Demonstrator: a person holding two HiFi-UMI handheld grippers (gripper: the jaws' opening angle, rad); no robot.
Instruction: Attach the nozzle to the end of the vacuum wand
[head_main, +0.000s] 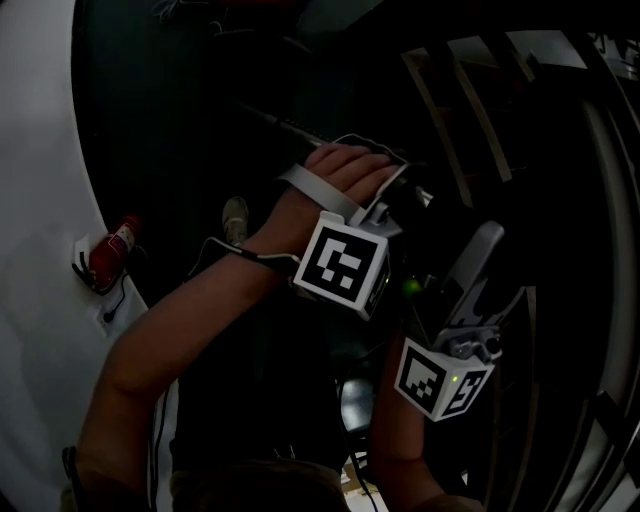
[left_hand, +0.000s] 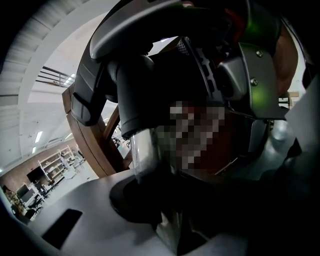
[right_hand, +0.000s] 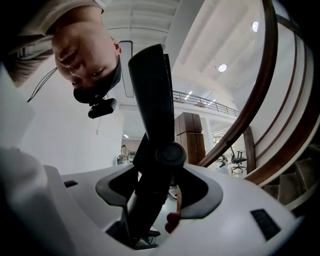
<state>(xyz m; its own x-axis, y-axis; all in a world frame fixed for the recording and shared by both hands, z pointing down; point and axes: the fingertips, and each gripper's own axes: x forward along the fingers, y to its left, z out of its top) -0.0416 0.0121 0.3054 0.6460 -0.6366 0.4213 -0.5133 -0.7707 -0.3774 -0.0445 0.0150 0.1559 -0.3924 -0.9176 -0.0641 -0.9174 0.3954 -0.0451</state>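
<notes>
In the left gripper view the vacuum's dark grey body (left_hand: 150, 45) fills the frame. Its silvery wand stub (left_hand: 142, 155) runs down between the jaws of my left gripper (left_hand: 165, 210), which is shut on it. In the right gripper view a long flat black nozzle (right_hand: 152, 110) with a round knob stands upright between the jaws of my right gripper (right_hand: 157, 195), which holds it. In the head view the left gripper (head_main: 400, 195) sits above and left of the right gripper (head_main: 478, 262), close together. The dark hides the nozzle and the wand's end there.
A curved wooden stair railing (right_hand: 270, 100) and steps (head_main: 470, 110) rise at the right. A red fire extinguisher (head_main: 112, 250) stands by the white wall (head_main: 40, 150) on the left. A shoe (head_main: 235, 218) rests on the dark floor. The person's head-mounted camera (right_hand: 102, 107) hangs overhead.
</notes>
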